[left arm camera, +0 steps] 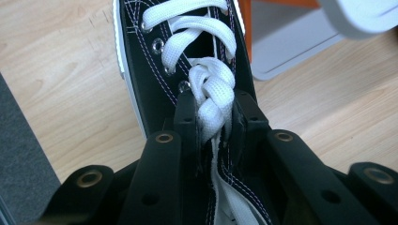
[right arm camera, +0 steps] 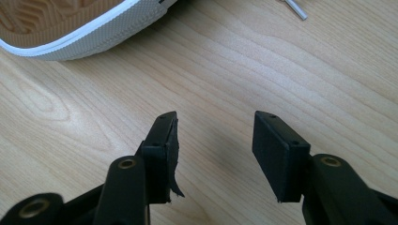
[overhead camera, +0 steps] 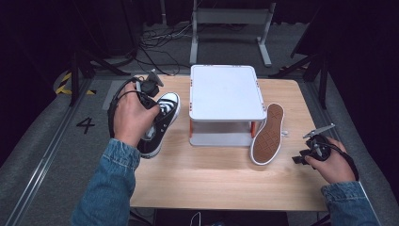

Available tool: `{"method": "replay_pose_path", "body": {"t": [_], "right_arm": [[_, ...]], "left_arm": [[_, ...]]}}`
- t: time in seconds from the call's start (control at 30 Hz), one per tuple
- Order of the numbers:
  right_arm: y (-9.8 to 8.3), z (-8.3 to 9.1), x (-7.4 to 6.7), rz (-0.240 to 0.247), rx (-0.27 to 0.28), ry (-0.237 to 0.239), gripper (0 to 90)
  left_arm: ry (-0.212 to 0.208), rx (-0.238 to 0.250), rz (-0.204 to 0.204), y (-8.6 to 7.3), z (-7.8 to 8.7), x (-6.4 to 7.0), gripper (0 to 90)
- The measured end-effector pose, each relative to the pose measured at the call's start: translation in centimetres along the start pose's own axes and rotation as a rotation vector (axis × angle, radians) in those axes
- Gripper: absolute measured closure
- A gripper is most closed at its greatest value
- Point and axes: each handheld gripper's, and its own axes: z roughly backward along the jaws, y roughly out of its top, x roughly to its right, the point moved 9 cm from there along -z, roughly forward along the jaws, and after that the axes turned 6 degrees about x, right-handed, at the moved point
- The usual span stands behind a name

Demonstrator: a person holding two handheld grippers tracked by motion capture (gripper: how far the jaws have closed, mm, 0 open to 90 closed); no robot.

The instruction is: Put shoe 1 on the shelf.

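- Closest in, the left hand-held gripper [left arm camera: 213, 117] has its jaws pinching the tied white lace knot [left arm camera: 213, 91] and the tongue of the black high-top sneaker [overhead camera: 160, 123] — a grip at the throat of the shoe, likely chosen because laces and tongue give the pads something soft to bite.
- From the high view, that sneaker sits at the left of the worktop [overhead camera: 211, 179], toe pointing away, the person's left hand [overhead camera: 131, 115] on top of it; its heel looks to be just off the wood, though that angle makes it hard to be sure.
- Over on the right, the right hand-held gripper [right arm camera: 213, 140] is spread, nothing between its jaws, hovering low over bare wood near the worktop's right edge. It reads as waiting its turn.
- The second sneaker [overhead camera: 268, 134] lies on its side just right of the white rack [overhead camera: 227, 92], tan sole [right arm camera: 56, 18] turned up toward the camera, leaning against the rack's leg.
- The rack stands mid-worktop, an open bay beneath its flat top — the likely home for the shoes.
- Count: two sneakers, one held and one lying free; one rack; two grippers, one loaded and one empty.
- A small lace tip [right arm camera: 295, 8] lies loose beside the tipped shoe.
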Motion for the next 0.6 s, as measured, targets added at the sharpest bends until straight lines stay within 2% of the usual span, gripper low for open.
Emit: {"method": "replay_pose_path", "body": {"t": [0.03,0.4,0.6], "right_arm": [[0.0,0.1,0.0,-0.005,0.003,-0.002,51.9],[-0.9,0.6,0.1,-0.035,0.017,-0.009,53.3],[-1.1,0.8,-0.2,-0.05,0.025,-0.01,54.6]], "left_arm": [[0.003,0.002,-0.021,0.3,0.3,-0.1,75.4],[0.003,0.07,-0.045,4.4,3.6,0.9,75.3],[0.023,0.086,-0.066,6.7,4.4,1.7,75.3]]}}
